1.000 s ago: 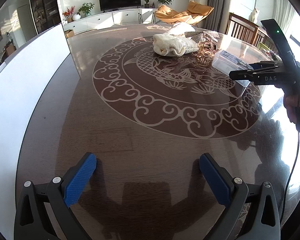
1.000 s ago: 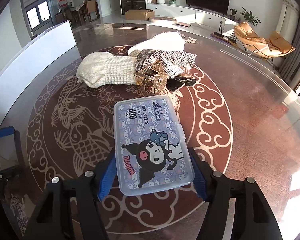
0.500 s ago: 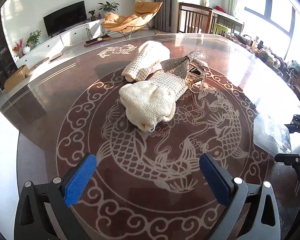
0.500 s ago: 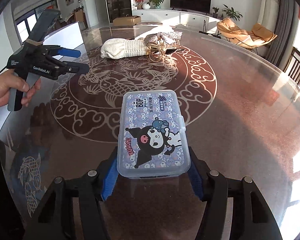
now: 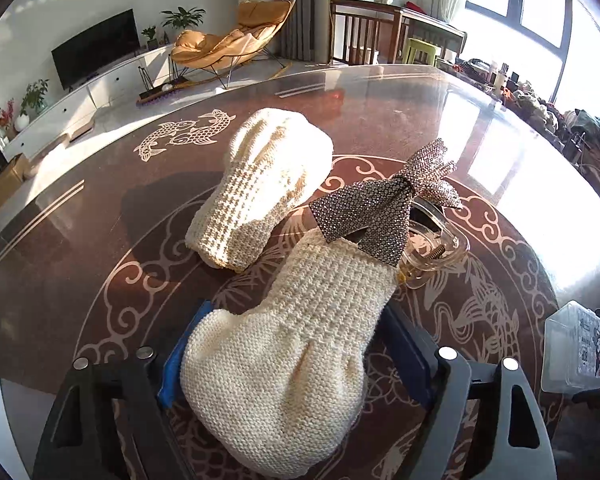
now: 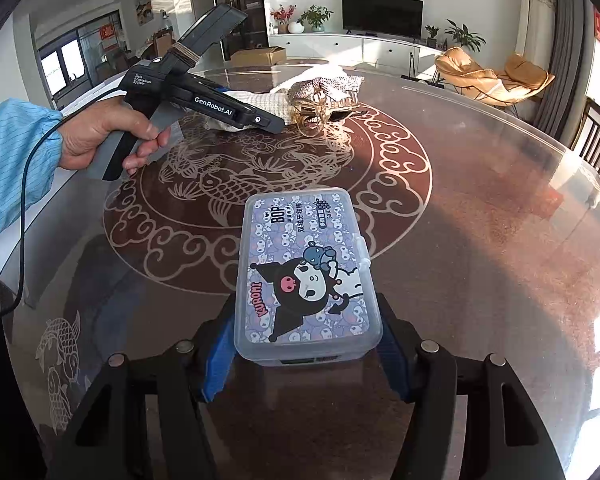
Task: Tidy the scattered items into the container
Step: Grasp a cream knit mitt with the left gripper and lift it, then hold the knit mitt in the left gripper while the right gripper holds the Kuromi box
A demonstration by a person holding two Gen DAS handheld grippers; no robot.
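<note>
Left gripper (image 5: 296, 364) closing on a knitted sock while the right gripper (image 6: 304, 354) holds the plastic box.

In the lower middle of the left view the blue fingers (image 5: 172, 364) have just been closing around the near cream sock (image 5: 288, 360), soft and ribbed, apparently to lift it; whether they press it yet is unclear. Its mate (image 5: 260, 188) lies beyond, beside a glittery bow (image 5: 384, 204) over a clear hair clip (image 5: 436, 252) on the glossy patterned desk (image 5: 100, 240). The right fingers (image 6: 216, 360) pinch the rigid, translucent cartoon-printed box (image 6: 306, 272) at lower centre, lid shut, probably the container.
</note>
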